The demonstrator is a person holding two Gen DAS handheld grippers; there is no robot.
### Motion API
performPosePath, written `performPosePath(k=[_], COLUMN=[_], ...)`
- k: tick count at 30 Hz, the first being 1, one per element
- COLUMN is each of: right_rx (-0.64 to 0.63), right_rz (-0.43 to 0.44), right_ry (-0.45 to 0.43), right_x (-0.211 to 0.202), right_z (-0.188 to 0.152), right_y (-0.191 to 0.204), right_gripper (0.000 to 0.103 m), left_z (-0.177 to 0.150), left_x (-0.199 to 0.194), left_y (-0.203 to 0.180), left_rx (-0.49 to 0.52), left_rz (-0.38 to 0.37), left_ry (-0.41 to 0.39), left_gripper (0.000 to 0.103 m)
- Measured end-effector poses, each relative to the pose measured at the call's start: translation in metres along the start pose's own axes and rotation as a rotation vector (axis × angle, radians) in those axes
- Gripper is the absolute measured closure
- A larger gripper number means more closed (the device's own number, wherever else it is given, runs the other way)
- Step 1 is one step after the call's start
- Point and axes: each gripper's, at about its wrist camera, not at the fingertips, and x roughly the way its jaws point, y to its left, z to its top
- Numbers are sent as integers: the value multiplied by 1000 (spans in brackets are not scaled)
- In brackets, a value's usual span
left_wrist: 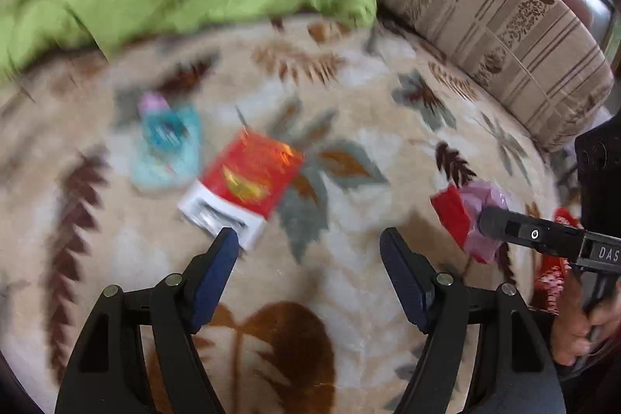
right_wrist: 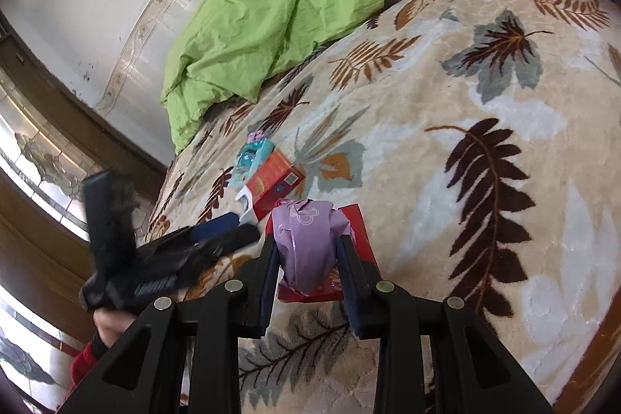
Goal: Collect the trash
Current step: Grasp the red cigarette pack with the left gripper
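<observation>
The right gripper has its fingers pressed in on a crumpled lilac plastic wrapper, with a shiny red wrapper caught behind it; how much of the red one the fingers actually pinch is hidden by the lilac bundle. From the left wrist view the same pair of wrappers shows at the tip of that gripper, just above the bed's leaf-patterned blanket, though blur makes it hard to say whether they touch it.

The left gripper has its fingers spread wide with nothing between them. One fingertip sits right at the white end of a red and white carton lying flat on the blanket; whether it touches is lost in the smear.

Just beyond the carton lies a teal packet with a pinkish top, its print unreadable in either view. Further back a rumpled green duvet is heaped along the wall, and a striped beige bolster runs down the bed's far edge, cut off by the frame.
</observation>
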Motion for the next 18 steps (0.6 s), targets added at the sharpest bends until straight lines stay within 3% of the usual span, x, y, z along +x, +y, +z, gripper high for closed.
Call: performPosePath(k=[4,10,13,18], right_rx=[7,5,8,9], right_rz=[-10,-18,-19,-18], right_ry=[-5,-2,0,-1], right_x=[-2,-1,0,0], right_z=[0,0,1,0], right_y=[-1,-1,-2,-1], right_gripper=[71,71,71,71], left_z=[23,49,48,34], left_x=[-5,36,56,58], left_y=[19,22,28,27], left_rx=[-101,-59,-42,-25], left_rz=[27,41,91,36], left_ry=[-47,29,64,90], left_gripper=[29,29,29,29])
